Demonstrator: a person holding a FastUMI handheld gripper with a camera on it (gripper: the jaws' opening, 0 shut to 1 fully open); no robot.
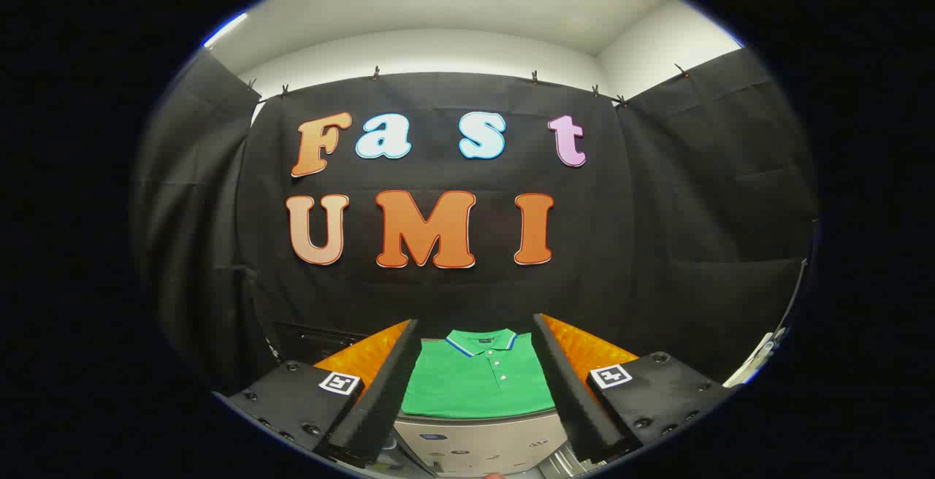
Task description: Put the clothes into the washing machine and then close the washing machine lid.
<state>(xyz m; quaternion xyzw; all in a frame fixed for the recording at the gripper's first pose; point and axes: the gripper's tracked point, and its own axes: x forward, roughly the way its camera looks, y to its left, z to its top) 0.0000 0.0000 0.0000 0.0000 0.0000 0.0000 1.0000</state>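
Where the gripper enters the gripper view from below, its two fingers stand wide apart and slope toward each other at the tips, with nothing clamped between them. Each finger carries a dark mounting block with a small square marker tag on its upper face. Seen through the gap between the fingers, a green polo shirt lies flat and folded, its collar turned toward the booth wall and its buttoned placket facing up; the collar carries a thin white and blue edge stripe. The shirt rests on an orange surface, which shows on either side of it just outside the fingers. Below the shirt, nearest the gripper, the pale top of the washing machine shows small printed markings; whether its lid is up or down cannot be told. Beyond the shirt hangs the black cloth wall of the booth, clipped along its upper edge, and above that a white ceiling.
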